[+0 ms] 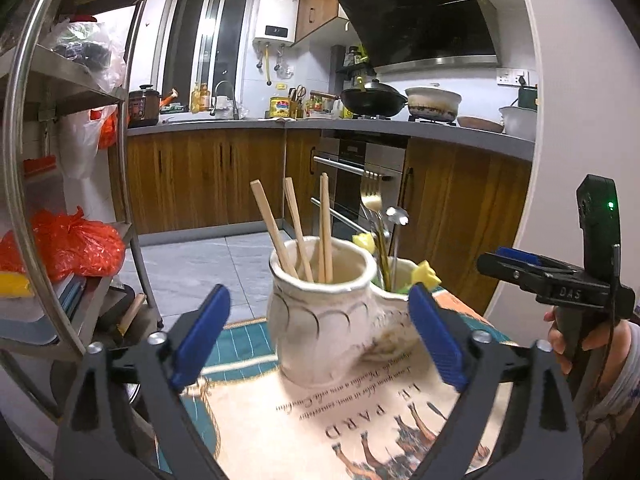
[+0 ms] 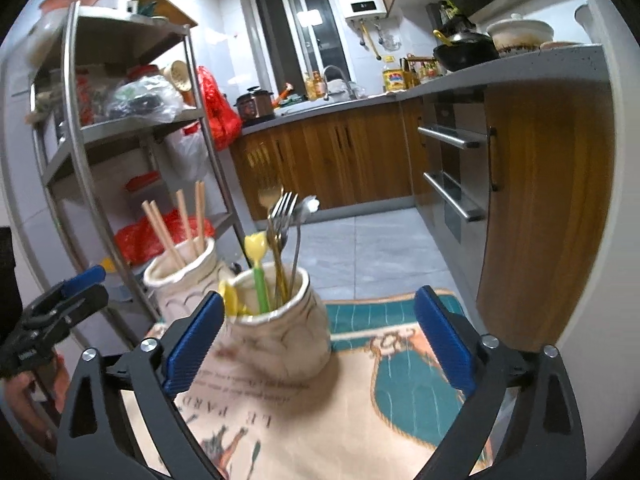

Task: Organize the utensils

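So we've got two cream ceramic jars sitting side by side, touching, on a printed cloth point(image 1: 360, 420) with teal borders, horses and some lettering on it. The left jar point(image 1: 320, 320) holds the wooden chopsticks point(image 1: 296, 232), four sticks leaning at different angles out of the mouth. The right jar point(image 2: 280, 336) holds the metal stuff: a gold fork point(image 2: 269, 200), a silver fork point(image 2: 285, 210), a spoon point(image 2: 308, 205) and a green-handled utensil with a yellow tip point(image 2: 258, 264), all standing handle-down and poking up past the rim. There's another yellow-tipped piece point(image 2: 229, 300) hanging at the near left edge of that jar. Our left gripper point(image 1: 316, 334) is spread wide, blue pads on either side of the chopstick jar but not pressing on it, nothing held. Our right gripper point(image 2: 318, 340) is also spread wide, with the utensil jar sitting toward its left pad; we can't tell if that pad brushes the jar, but it's clearly not clamped. From the left camera we can see the right gripper off at the right edge with a hand point(image 1: 576, 340) wrapped around its handle. Behind all this it's a regular kitchen: a steel shelf rack point(image 2: 132, 160) with red bags on the left, wood cabinets point(image 1: 208, 184) at the far side, an oven point(image 1: 356, 184), and a wok point(image 1: 372, 100) and a pot point(image 1: 434, 102) up on the counter.
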Demonstrator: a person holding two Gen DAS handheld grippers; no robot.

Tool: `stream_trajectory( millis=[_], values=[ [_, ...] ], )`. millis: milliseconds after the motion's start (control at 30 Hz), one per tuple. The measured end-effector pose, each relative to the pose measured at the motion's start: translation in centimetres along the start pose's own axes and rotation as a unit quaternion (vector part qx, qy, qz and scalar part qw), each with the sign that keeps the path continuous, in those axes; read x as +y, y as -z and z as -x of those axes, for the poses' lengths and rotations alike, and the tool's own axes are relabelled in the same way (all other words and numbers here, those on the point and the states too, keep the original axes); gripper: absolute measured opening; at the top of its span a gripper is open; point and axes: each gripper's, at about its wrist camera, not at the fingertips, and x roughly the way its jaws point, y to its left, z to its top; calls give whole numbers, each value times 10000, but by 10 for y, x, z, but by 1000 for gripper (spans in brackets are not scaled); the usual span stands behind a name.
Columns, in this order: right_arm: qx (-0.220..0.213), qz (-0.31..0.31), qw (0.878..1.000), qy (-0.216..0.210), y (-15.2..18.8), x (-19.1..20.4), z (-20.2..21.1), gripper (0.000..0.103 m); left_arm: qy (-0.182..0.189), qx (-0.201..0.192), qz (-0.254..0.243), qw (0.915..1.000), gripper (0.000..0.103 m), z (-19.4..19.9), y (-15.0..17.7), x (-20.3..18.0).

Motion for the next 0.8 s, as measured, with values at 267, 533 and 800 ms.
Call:
stream_trajectory(
  millis=[267,533,800],
  values=[
    [-253,640,9976,37,25,19,22,98,-142,-17,142,9998,97,12,22,-3],
    [-397,1061,9936,54,42,33,23,98,-290,14,64,9996,97,7,39,-5],
    [-390,1077,9934,76,46,33,22,98,-234,-21,-68,9997,97,6,48,-10]
  ],
)
